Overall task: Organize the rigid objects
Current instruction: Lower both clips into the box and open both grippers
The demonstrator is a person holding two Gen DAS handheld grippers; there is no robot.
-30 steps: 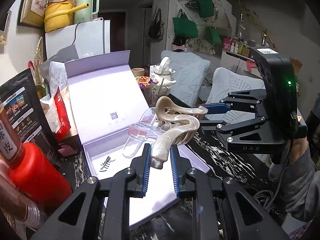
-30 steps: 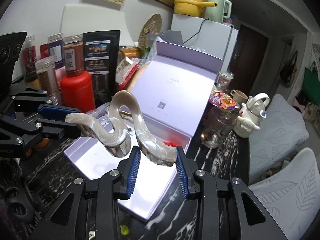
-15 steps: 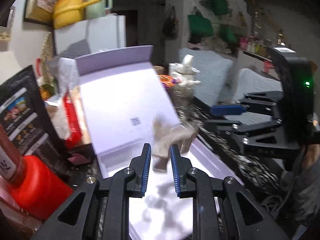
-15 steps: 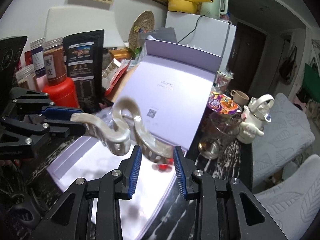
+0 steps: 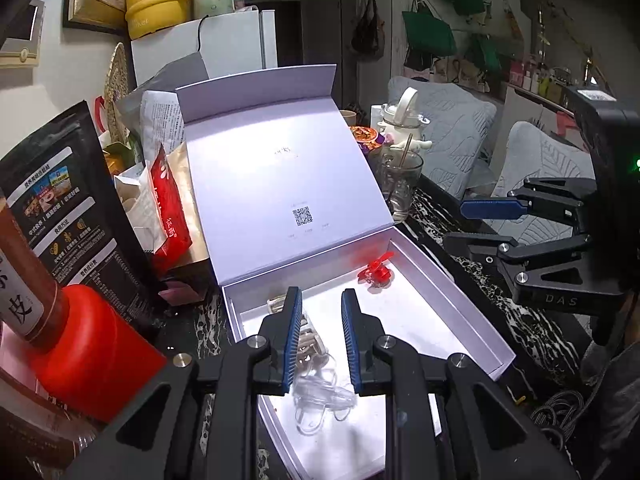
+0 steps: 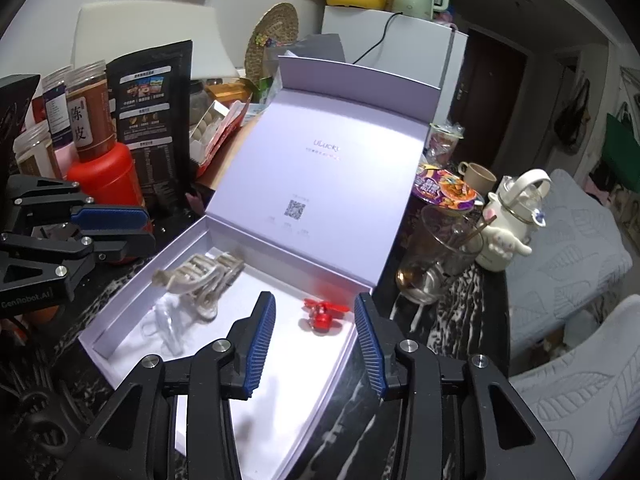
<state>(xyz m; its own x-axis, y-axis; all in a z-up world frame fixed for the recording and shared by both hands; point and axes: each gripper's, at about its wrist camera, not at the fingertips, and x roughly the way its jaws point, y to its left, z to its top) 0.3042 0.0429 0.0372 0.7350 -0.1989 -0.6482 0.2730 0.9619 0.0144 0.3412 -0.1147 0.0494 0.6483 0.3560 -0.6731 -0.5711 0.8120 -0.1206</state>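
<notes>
A pearl-coloured claw hair clip lies blurred in the open lilac gift box, near its left end, free of both grippers. It shows partly behind my left finger. A clear plastic clip lies beside it. A small red clip rests near the box's hinge side. My left gripper hovers over the box, jaws narrow, nothing in them. My right gripper hangs over the box's near edge; its jaws are opening with nothing between the pads.
A red canister, a black pouch and jars crowd the left of the box. Right of it stand a glass cup, a noodle bowl and a white kettle. Black marbled tabletop runs alongside; grey cushioned chairs beyond.
The pearl clip, held between both grippers a second ago, has left them and dropped into the box. The right jaws have widened. Both grippers moved forward over the box.
</notes>
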